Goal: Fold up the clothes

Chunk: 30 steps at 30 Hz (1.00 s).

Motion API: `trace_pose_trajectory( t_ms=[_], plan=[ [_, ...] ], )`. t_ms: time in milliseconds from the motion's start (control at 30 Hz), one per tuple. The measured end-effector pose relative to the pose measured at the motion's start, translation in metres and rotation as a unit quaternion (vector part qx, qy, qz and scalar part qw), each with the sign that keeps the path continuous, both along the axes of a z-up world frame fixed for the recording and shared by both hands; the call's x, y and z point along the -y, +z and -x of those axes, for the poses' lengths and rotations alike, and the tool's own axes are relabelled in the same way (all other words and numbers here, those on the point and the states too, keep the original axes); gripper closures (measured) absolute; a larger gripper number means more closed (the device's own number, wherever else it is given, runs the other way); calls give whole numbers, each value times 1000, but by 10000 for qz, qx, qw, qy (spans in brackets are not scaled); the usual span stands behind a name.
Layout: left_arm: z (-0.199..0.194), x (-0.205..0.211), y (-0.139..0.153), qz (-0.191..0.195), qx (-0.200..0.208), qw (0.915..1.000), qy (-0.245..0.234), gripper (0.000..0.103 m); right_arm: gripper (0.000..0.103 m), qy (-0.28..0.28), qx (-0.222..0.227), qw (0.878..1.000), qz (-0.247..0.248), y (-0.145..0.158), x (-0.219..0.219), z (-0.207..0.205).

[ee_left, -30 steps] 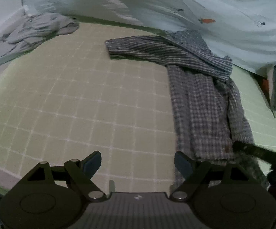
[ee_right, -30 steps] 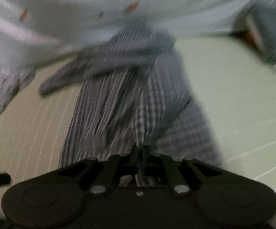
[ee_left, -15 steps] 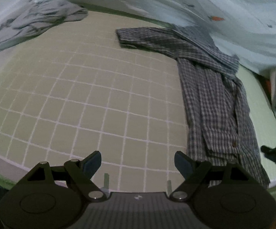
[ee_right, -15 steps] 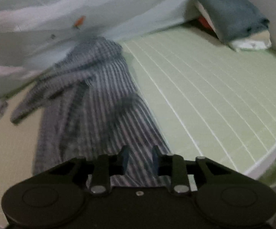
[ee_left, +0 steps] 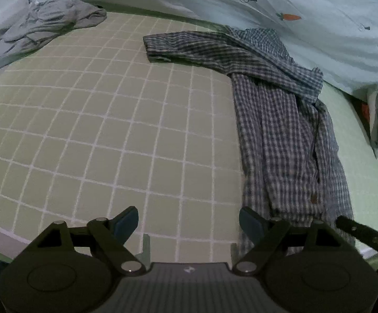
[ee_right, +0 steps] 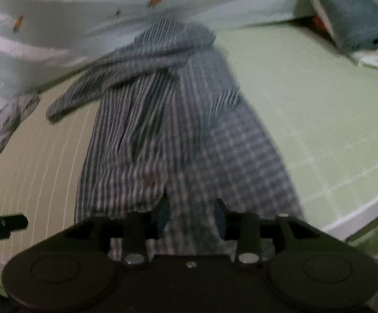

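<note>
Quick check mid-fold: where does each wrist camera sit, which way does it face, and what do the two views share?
Left wrist: behind the open left gripper, low over the mat, facing the shirt and grey garment; the right gripper's tip shows at right.
Right wrist: behind the right gripper, jaws apart, directly over the shirt hem, blurred.
Shared: shirt, mat, carrot-print sheet, blue bundle.

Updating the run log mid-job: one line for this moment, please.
task: fold clothes | plaid shirt: flat on mat | left tool: open, empty | right tool: open at shirt hem
</note>
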<state>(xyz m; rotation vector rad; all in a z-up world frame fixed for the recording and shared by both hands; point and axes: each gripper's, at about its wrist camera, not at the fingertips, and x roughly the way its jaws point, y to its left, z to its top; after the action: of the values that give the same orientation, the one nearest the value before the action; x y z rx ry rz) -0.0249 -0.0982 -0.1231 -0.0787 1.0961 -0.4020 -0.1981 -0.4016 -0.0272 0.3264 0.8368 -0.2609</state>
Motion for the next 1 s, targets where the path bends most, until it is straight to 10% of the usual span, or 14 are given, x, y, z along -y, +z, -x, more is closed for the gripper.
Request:
trace_pose_trajectory(
  t_ms=[167, 533, 1000],
  plan=[
    [-20, 24, 1, 94, 20, 9996, 276, 15, 0, -10, 387, 9987, 331, 18, 30, -3],
    [-87, 27, 23, -135, 241, 9926, 1186, 14, 0, 27, 1077, 9942, 40, 50, 97, -116],
    [-248, 39, -15, -468, 153, 9855, 1624, 14, 11, -391, 708, 9947, -640, 38, 153, -307]
  ],
)
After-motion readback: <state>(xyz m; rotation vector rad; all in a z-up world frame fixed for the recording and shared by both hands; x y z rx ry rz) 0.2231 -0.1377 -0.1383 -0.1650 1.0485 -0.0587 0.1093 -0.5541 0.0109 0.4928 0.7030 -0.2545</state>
